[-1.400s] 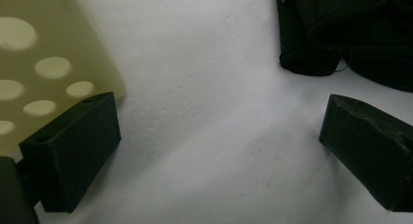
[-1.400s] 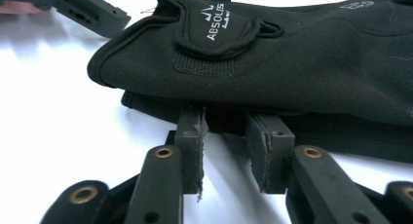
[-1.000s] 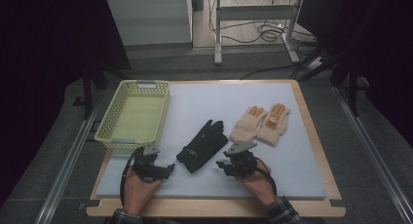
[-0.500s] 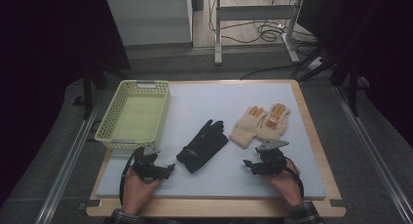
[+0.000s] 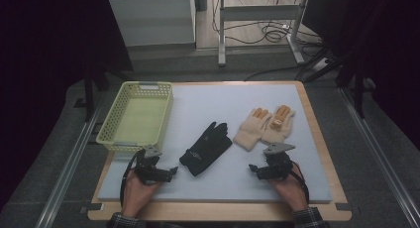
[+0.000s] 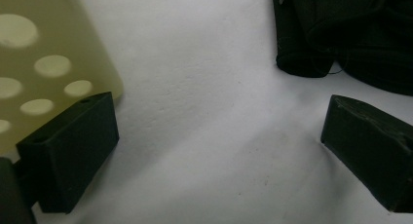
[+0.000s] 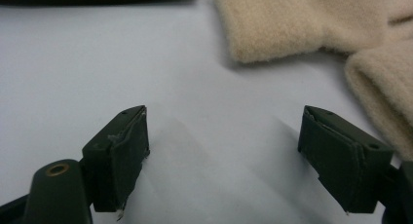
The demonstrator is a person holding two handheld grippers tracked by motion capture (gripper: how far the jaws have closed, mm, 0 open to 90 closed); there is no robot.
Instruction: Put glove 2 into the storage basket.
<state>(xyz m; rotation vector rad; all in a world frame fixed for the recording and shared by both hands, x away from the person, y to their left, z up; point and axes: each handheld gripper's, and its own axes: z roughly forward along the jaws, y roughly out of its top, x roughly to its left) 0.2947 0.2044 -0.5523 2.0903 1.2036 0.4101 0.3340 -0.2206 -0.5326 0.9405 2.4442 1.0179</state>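
A yellow basket (image 5: 136, 118) sits at the far left of the white mat (image 5: 218, 186). Just near of it the left gripper (image 5: 171, 171) rests with jaws apart, nothing between them. The black glove (image 5: 205, 148) lies mid-mat, right of that gripper. Further right lie the cream gloves (image 5: 262, 126); near of them the right gripper (image 5: 253, 169) has just been opening, jaws wide and empty.

1. The cream gloves (image 5: 264, 126) look like fuzzy, matt knit cloth.
2. The black glove (image 5: 205, 148) is smooth, dark fabric.
3. The basket (image 5: 115, 139) is pale yellow perforated plastic.
4. The mat (image 5: 218, 106) is matt and finely grained; the table edge (image 5: 317, 134) is wood.
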